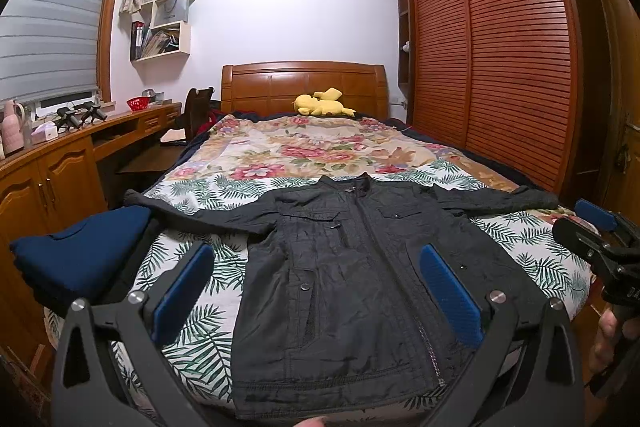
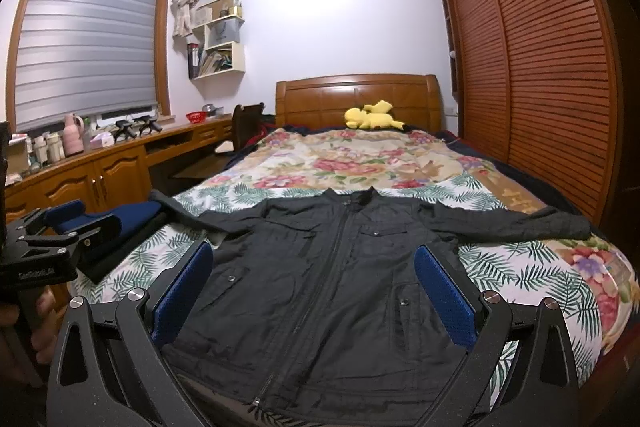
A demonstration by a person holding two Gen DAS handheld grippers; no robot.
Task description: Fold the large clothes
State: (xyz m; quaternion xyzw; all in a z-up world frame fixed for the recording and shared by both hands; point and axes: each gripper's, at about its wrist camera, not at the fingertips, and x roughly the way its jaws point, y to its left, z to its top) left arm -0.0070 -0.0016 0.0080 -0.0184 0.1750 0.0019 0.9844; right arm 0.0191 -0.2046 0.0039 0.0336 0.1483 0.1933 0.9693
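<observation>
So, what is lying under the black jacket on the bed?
The black jacket lies spread flat, zipped, on a palm-leaf sheet, which shows all around it. Farther back is a floral quilt. Whatever is directly beneath the jacket is covered and cannot be seen.

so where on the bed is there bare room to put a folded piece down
Free: the floral quilt between the black jacket collar and the yellow plush, and the palm-print cover below the jacket's right-hand sleeve. Crowded: the left edge, where folded navy clothes sit by the other sleeve.
</observation>
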